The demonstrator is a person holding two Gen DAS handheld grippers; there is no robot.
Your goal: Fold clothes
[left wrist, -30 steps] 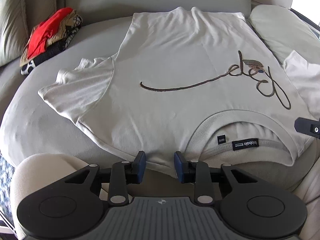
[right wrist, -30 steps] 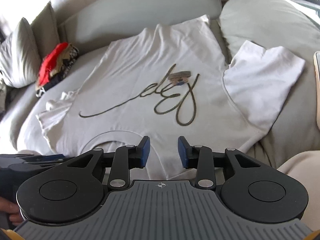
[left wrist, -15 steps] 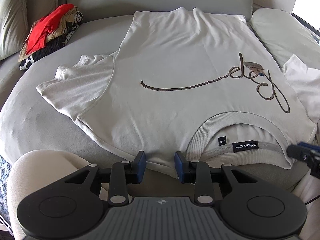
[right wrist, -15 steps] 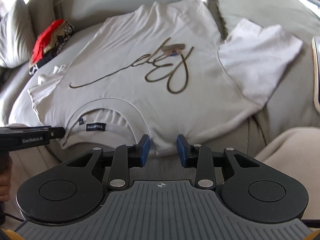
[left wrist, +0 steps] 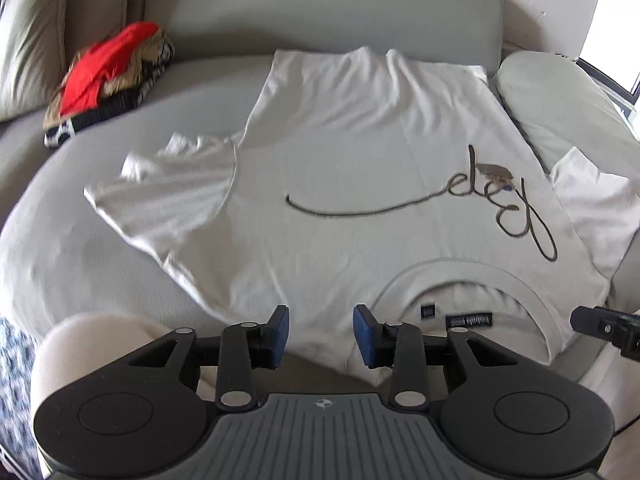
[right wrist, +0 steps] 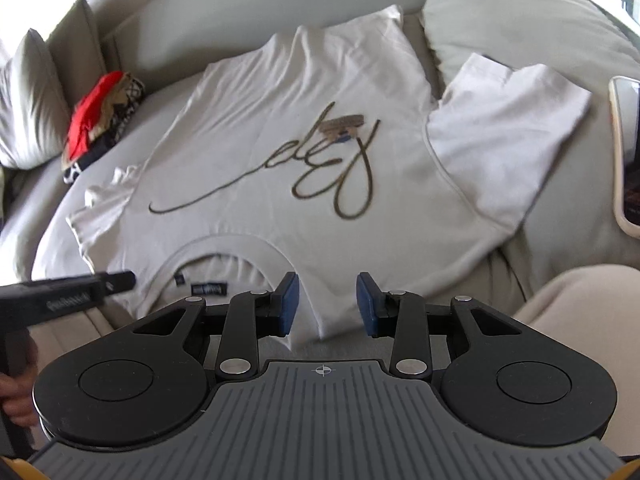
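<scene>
White T-shirt (left wrist: 352, 168) lies flat, front up, on the grey sofa (left wrist: 100, 272), collar toward me, hem against the backrest (left wrist: 320, 12). Left of the shirt: a pile of red and patterned clothes (left wrist: 108, 80), well apart from it, with a cushion (right wrist: 28, 108) beyond. Right of the shirt: a large pillow (right wrist: 520, 28); one sleeve (right wrist: 508, 128) lies on it. Right of that sleeve, a phone (right wrist: 624, 152) at the edge of view. The other sleeve (left wrist: 164, 204) is rumpled at its tip. Nothing lies on the shirt.

My left fingers (left wrist: 321, 330) are opening over the shoulder edge left of the collar; cloth shows between them, pads not pressing it. My right fingers (right wrist: 327, 304) are opening over the shoulder edge right of the collar, likewise released. My knees, in pale trousers (left wrist: 80, 344), sit below the shirt's near edge. A bright window (left wrist: 624, 20) stands behind the pillow.
</scene>
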